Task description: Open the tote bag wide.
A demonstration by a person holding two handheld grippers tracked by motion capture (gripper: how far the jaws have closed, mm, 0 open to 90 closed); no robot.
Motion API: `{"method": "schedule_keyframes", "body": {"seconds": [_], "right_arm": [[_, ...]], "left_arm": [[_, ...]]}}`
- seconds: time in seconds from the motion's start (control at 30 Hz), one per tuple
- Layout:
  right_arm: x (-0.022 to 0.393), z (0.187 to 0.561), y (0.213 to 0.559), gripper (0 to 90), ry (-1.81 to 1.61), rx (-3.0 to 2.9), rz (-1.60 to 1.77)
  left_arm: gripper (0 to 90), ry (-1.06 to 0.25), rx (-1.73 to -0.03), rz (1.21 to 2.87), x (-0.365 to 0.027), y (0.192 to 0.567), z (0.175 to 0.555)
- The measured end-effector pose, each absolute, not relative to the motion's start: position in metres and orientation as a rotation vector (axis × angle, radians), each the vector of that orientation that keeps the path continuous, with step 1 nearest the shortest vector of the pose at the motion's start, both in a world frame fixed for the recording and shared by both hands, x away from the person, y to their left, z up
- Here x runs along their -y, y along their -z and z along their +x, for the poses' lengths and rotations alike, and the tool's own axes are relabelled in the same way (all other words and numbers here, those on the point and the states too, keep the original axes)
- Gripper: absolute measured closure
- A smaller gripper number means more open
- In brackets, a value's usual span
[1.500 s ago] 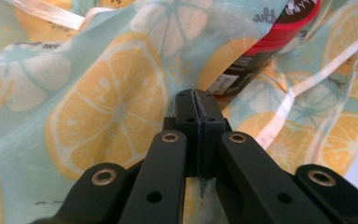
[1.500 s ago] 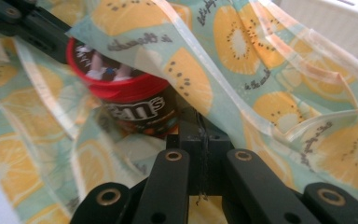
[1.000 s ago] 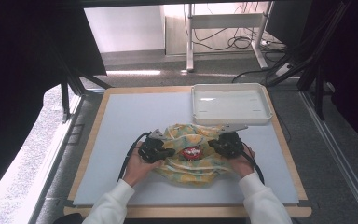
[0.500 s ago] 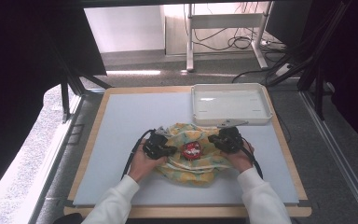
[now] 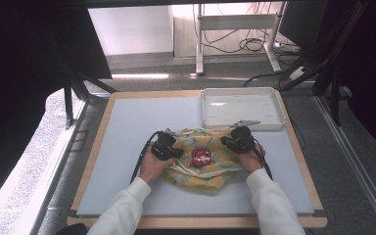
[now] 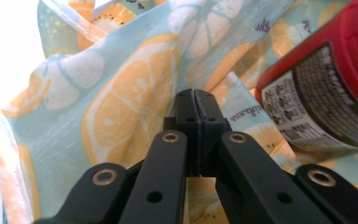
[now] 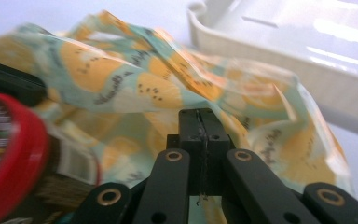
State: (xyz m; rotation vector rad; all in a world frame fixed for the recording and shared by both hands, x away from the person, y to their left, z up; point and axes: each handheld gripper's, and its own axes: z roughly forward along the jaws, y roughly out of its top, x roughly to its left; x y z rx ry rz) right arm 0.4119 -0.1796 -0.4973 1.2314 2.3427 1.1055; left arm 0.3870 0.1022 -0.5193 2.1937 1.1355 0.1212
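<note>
Moved: both hands sit slightly farther up the table than before, cloth [image 5: 203, 164] edges with them.
Left tool [image 6: 196, 100]: jaws closed, pinching cloth.
Right tool [image 7: 199, 119]: same.
Jar [image 5: 202, 156]: mid-cloth, between tools.
Tray [image 5: 240, 108]: just beyond cloth.

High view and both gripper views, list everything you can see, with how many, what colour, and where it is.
Cloth: one, pale blue-green with orange citrus slices, bunched at the table's middle front.
Jar: one, red lid, printed label, lying on the cloth between the grippers.
Tray: one, white, far right of the table, behind the cloth.
Table: one, pale grey top with wooden edge.
Cables: several, dark, on the floor beyond the table.
Left gripper: one, black, jaws shut, at the cloth's left side.
Right gripper: one, black, jaws shut, at the cloth's right side.
Sleeves: two, white, coming in from the bottom.
</note>
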Motion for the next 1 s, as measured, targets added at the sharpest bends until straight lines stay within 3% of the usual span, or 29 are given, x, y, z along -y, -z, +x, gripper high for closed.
{"method": "schedule_keyframes", "body": {"seconds": [0.57,1.0], "right_arm": [[0.182,0.418,0.517,89.2,-0.952,-2.429,1.345],[0.176,0.374,0.470,89.2,-1.075,-2.434,1.094]], "left_arm": [[90.0,-0.026,-1.138,2.190,-0.106,0.523,0.389],[90.0,-0.066,-1.028,2.158,-0.100,0.486,0.376]]}}
